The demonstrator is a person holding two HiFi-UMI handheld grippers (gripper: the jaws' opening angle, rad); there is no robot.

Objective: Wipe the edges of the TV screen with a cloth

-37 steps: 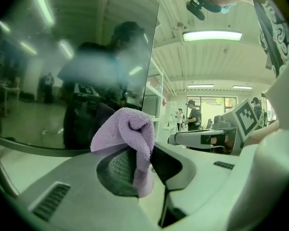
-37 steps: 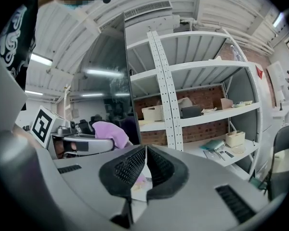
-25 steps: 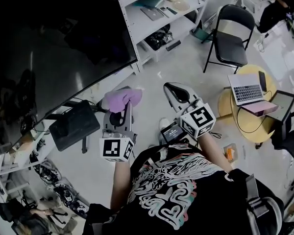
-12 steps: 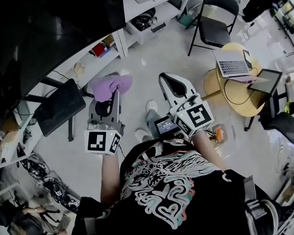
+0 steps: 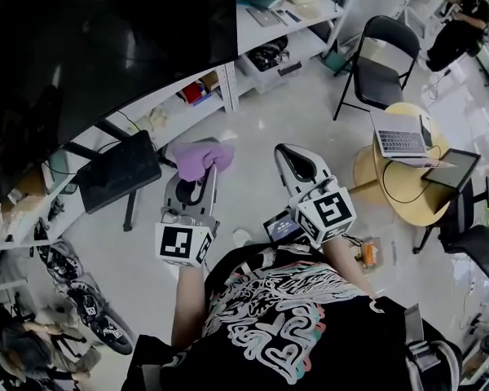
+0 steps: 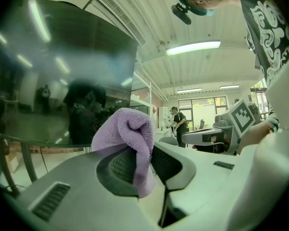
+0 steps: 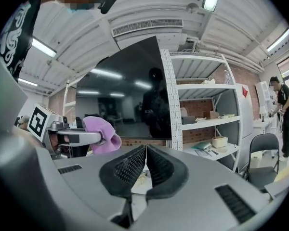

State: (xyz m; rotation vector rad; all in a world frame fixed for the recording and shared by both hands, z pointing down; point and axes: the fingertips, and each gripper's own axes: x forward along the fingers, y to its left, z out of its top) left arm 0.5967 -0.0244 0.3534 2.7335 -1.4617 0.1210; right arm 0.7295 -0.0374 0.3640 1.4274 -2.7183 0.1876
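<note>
The purple terry cloth (image 6: 130, 129) has a soft, nubbly looped pile, set against the smooth, matt grey plastic shell of the left gripper (image 6: 143, 167), whose black pads (image 6: 118, 167) are finely ribbed and look like rubber. The big black TV screen (image 5: 106, 39) is glossy and mirrors the ceiling lights. The white shelving rack (image 7: 173, 112) looks like painted, perforated metal, and the pale floor (image 5: 253, 153) has a polished sheen.

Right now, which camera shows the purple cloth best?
The left gripper view: the purple cloth fills the middle, pinched in the left tool. In the head view the purple cloth is small at that tool's tip; in the right gripper view the purple cloth is small, at left.
</note>
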